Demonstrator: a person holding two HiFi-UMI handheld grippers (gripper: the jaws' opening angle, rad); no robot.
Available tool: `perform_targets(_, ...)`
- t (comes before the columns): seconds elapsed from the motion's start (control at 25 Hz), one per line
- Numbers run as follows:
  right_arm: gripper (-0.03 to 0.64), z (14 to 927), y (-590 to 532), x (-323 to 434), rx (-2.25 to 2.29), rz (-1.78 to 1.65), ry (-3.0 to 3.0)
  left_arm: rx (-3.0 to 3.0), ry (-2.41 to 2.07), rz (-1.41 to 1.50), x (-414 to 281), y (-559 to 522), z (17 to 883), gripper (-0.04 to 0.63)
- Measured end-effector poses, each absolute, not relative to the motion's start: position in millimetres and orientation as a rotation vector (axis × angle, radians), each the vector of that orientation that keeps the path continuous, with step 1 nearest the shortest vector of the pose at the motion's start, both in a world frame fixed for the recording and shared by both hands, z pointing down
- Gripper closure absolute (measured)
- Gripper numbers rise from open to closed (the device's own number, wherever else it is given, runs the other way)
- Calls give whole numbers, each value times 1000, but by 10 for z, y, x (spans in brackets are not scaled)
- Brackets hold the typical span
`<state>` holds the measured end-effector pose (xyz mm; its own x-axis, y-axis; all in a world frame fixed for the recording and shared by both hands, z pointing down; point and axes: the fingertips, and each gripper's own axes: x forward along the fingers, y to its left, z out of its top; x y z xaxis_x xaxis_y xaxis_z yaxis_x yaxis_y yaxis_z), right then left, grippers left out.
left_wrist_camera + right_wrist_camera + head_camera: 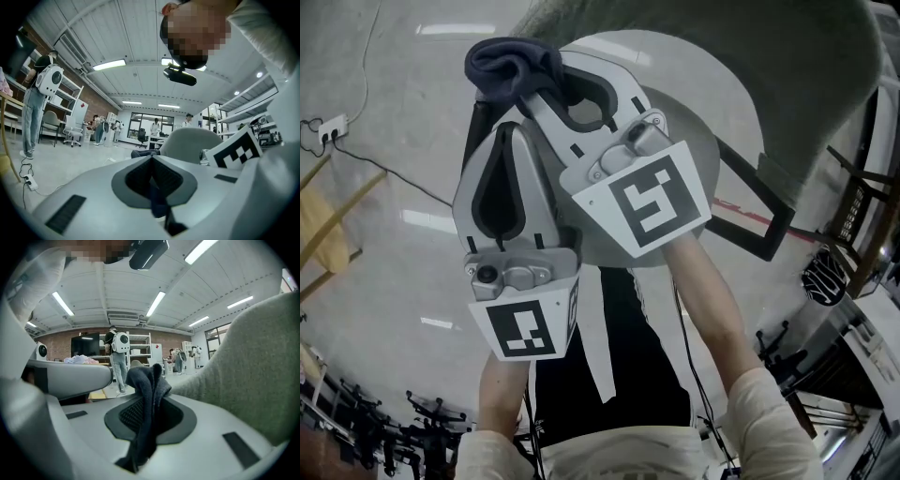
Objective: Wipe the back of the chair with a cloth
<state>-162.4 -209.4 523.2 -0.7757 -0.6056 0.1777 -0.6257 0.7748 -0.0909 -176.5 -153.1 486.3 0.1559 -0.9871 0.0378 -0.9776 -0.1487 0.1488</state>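
The step in hand looks like the approach: the right tool (546,84) is clamped on a dark blue cloth (511,67), which bunches out past its tip and trails back through the seam of the jaws in the right gripper view. The wad sits near the left edge of the grey upholstered chair back (741,56), and no view shows it pressed against the fabric, so wiping has probably not begun. The left tool (506,133) lies close beside the right one with its jaws pressed together. A bluish sliver shows low in the seam in the left gripper view, too small to identify, and nothing is clearly gripped. The next move likely calls for carrying the cloth across onto the chair back and laying its bunched end flat there, so that fabric meets fabric before any hard jaw tip does. The left tool may need to draw aside to give the stroke room. The chair back's curved edge runs just beyond the cloth, with a pale rounded seat (717,127) below it. The open floor (403,94) on the left gives free space, apart from a power strip (328,127) and its cable (389,169). The right side is crowded with dark furniture frames (853,216).
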Motion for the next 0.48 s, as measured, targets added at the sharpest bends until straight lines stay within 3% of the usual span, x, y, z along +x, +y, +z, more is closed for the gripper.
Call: perform_targets(0.48, 558, 5252, -2598, -1097, 1328, 202, -2682, 2286, -1928, -96, -1695, -1659, 4873, 580)
